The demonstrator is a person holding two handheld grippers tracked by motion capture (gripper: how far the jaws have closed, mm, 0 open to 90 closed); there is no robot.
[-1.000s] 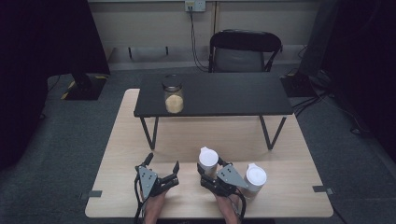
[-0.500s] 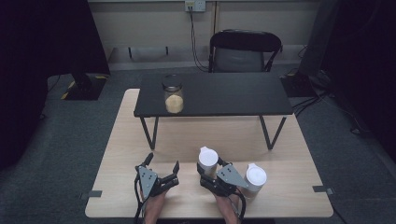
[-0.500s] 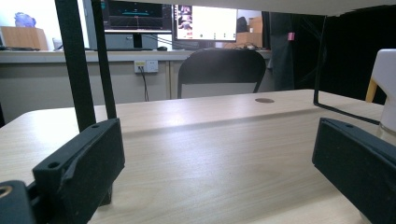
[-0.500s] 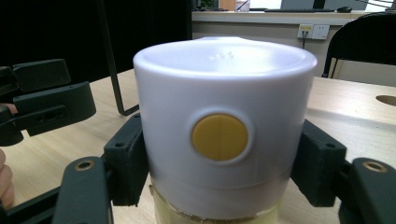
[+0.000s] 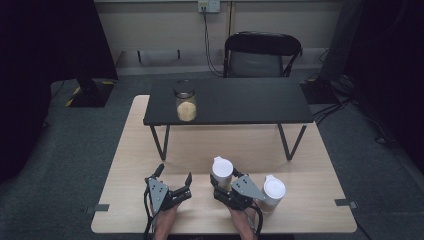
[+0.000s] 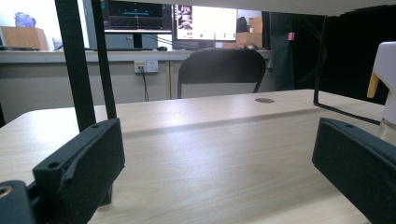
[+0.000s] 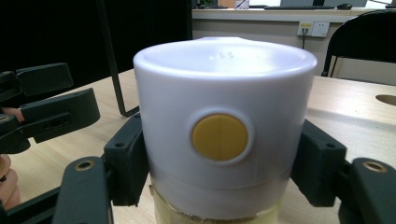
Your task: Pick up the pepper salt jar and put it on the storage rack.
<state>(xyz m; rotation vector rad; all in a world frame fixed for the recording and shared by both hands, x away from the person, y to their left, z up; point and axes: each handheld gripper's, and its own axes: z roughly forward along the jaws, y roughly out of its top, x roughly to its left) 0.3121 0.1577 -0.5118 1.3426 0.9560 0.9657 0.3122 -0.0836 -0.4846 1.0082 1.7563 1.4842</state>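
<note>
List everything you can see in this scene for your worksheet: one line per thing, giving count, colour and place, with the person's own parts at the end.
white-lidded containers: 2, white lids; one between the right gripper's jaws, one just to that gripper's right on the wooden table
glass jar: 1, clear with tan contents, left part of the black raised table
black raised table: 1, black, standing on the wooden table's far half
wooden table: 1, light wood, under everything
chair: 1, black, behind the tables
wall socket: 1, white, wall at the back
monitors: 2, lit, on the desk in the left gripper view
left gripper: 1, black, open, near edge of the wooden table
right gripper: 1, black, shut on a white-lidded container
</note>
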